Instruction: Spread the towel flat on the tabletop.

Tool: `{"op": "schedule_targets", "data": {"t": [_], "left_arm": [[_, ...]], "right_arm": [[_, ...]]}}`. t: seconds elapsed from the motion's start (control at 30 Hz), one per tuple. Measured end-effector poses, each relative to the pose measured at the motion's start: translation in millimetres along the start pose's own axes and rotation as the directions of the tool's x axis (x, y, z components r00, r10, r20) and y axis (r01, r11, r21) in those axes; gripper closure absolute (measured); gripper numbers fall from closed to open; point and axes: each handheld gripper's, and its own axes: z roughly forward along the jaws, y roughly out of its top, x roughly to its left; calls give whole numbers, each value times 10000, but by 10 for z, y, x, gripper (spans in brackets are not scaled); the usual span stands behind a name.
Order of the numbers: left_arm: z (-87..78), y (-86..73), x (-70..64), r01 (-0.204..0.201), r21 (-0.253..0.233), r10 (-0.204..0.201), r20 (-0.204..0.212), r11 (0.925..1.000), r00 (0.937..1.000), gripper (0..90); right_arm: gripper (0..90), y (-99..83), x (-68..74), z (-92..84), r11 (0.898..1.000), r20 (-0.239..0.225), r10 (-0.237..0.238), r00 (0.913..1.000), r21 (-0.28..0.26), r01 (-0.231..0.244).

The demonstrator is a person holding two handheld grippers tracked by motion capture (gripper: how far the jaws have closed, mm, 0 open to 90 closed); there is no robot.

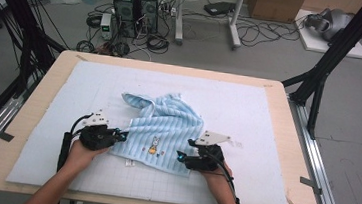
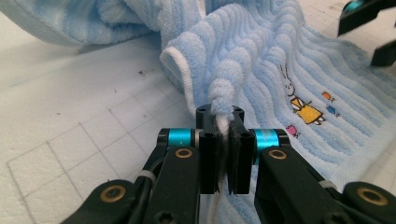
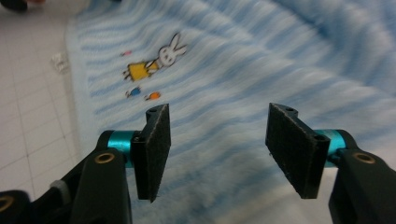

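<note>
A light blue striped towel (image 1: 166, 128) with a small rabbit picture (image 1: 154, 144) lies rumpled in the middle of the white gridded mat (image 1: 248, 108). My left gripper (image 1: 123, 135) is at the towel's left edge, shut on a bunched fold of the towel (image 2: 224, 88) that rises from between its pads (image 2: 210, 158). My right gripper (image 1: 180, 156) is at the towel's near right corner, jaws open just above the striped cloth (image 3: 219, 135), with nothing pressed between the pads (image 3: 156, 149). The rabbit picture (image 3: 154, 60) lies beyond them.
The mat covers a wooden table (image 1: 293, 143). A small white tag (image 1: 129, 163) lies off the towel's near edge. Computer towers (image 1: 135, 4), cables and black frame legs (image 1: 322, 70) stand on the floor beyond the table. The other gripper's jaws (image 2: 373, 28) show at the left gripper view's top right.
</note>
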Motion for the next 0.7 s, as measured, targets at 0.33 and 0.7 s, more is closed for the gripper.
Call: {"op": "schedule_targets", "data": {"t": [0.33,0.7], "left_arm": [[-111,16,-63,102,-222,-93,429,9997,9990,846],[-255,-55,-244,427,440,-482,1313,9981,9902,619]], "right_arm": [[844,-10,49,99,9919,-973,-367,9946,1172,480],[854,-158,-24,-147,9803,-3476,148,9375,1899,549]]}}
